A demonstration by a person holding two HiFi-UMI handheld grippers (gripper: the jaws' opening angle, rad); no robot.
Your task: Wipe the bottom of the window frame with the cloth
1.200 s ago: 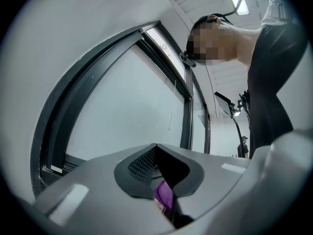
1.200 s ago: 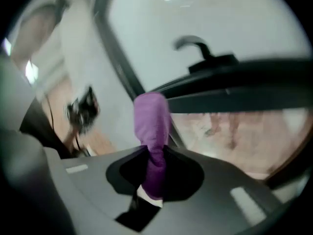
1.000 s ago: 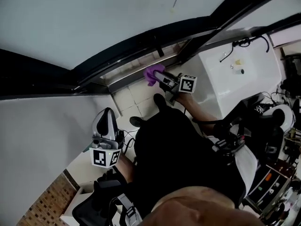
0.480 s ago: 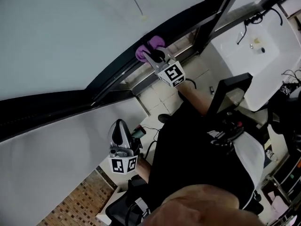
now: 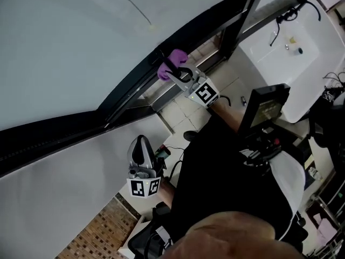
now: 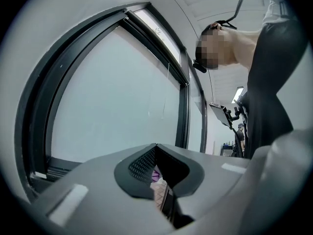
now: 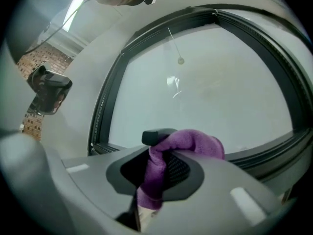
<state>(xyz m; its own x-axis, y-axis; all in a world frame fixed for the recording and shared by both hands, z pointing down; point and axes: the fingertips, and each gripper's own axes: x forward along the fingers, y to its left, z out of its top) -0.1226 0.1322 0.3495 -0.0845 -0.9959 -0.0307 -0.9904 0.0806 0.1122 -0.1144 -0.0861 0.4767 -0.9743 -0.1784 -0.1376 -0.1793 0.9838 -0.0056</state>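
Right gripper [image 5: 180, 73] up at window, jaws clamped on purple cloth [image 5: 171, 65]; in right gripper view we see cloth bunched over jaw tips, tail hanging down between them. Cloth pressed against bottom rail of dark window frame [image 5: 129, 88], just under pale glass [image 5: 81, 42]. Left gripper [image 5: 141, 144] held low by our side, well apart from frame, jaws together, nothing between them. Tiled floor [image 5: 180, 112] below rail

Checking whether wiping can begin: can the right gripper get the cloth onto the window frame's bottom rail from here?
Probably yes: the right gripper, shut on the purple cloth, is right by the bottom rail of the window frame, and nothing shows between them.
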